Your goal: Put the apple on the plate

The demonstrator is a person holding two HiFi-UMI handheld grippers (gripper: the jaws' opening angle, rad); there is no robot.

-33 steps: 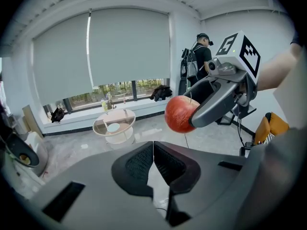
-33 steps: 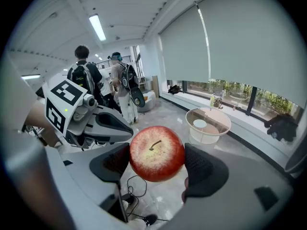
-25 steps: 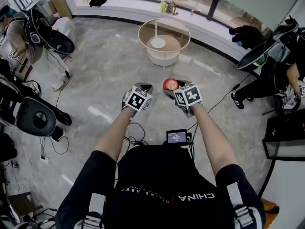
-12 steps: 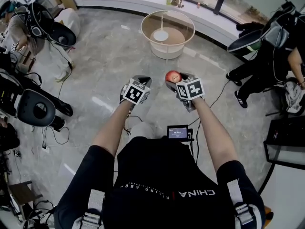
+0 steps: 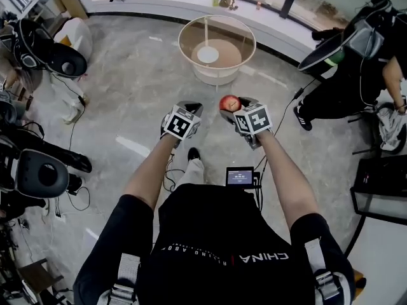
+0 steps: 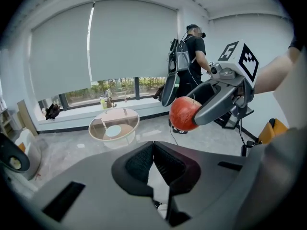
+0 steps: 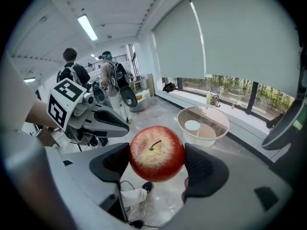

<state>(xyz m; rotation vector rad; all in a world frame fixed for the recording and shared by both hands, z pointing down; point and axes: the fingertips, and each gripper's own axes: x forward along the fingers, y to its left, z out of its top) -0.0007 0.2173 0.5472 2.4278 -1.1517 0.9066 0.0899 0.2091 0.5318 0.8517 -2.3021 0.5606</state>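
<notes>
A red apple (image 7: 157,153) sits squeezed between the two black pads of my right gripper (image 7: 157,163), stem up; in the head view the apple (image 5: 229,103) shows at the tip of that gripper (image 5: 230,108). My left gripper (image 5: 189,110) hangs level with it on the left, its jaws (image 6: 153,150) shut together on nothing. From the left gripper view the apple (image 6: 184,113) appears at the upper right. A small pale plate (image 5: 207,55) lies on a round glass-topped table (image 5: 184,48) some way ahead on the marble floor; the plate (image 7: 192,125) is also seen beyond the apple.
A person in black (image 5: 375,75) stands at the right, another with gear (image 5: 38,43) at the left. Cables (image 5: 70,189) trail on the floor near dark equipment (image 5: 38,170). A window ledge (image 5: 191,8) with bottles runs behind the table.
Both grippers have advanced together with the person toward the round table, and a foot has stepped forward below them. The apple has stayed in the right gripper's grip.
</notes>
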